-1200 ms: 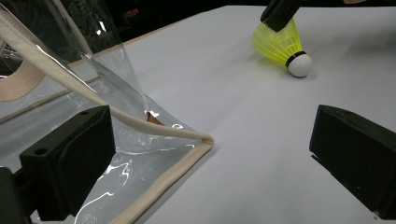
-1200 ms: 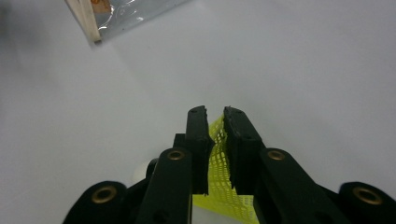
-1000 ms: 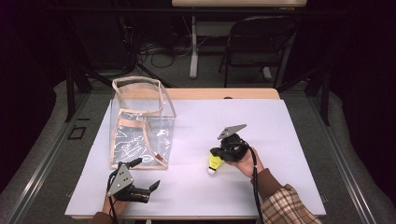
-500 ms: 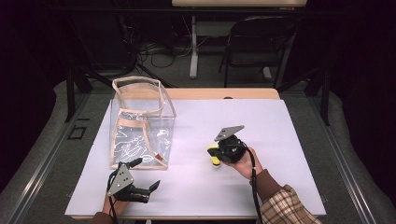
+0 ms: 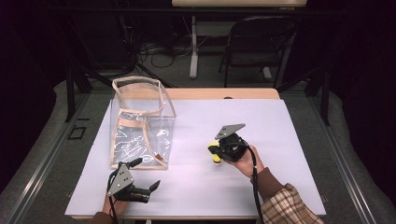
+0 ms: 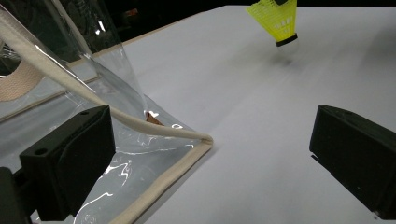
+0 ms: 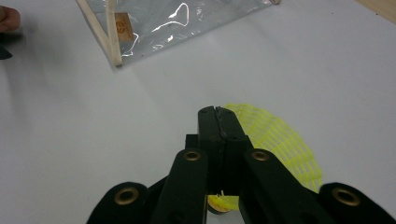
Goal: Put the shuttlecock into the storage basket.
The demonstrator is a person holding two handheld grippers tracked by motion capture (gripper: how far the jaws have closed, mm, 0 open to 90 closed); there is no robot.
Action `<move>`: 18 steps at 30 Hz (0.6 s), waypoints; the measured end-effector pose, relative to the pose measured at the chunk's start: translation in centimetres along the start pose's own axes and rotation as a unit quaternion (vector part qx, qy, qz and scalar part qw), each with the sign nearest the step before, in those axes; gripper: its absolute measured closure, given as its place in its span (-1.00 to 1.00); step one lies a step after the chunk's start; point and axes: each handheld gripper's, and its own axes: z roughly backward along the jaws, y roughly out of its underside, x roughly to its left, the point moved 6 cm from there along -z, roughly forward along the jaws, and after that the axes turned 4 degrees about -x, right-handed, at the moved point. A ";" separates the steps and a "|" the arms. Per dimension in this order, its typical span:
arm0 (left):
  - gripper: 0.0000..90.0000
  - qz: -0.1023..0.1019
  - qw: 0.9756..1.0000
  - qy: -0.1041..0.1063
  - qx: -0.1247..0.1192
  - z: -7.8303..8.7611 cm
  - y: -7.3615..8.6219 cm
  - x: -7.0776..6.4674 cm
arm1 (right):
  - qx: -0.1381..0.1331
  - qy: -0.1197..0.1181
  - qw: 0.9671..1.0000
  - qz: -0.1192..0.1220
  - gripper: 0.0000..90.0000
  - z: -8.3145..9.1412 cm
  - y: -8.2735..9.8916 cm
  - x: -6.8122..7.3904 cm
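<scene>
A: Where's the yellow shuttlecock (image 5: 214,151)?
B: Well right of the clear bag (image 5: 140,126), just above the white sheet (image 5: 280,140), its skirt pinched in the right gripper (image 7: 218,122), whose jaws are pressed together on it.
A: And the left gripper (image 5: 147,175)?
B: Just in front of the bag's near corner, jaws spread wide with nothing between them, one beside the bag's cream trim (image 6: 163,173).

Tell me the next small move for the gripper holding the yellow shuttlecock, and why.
Probably carry the shuttlecock toward the clear bag's open top. The right gripper is shut on its skirt and holds it off the table, as the left gripper view shows, while the bag stands apart to its left. The left gripper sits open at the bag's near corner.
</scene>
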 end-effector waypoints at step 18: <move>-1.00 -0.002 1.000 -0.001 0.001 0.0 0.0 0.0 | -0.011 0.014 1.000 0.009 1.00 1.7 -1.7 -0.6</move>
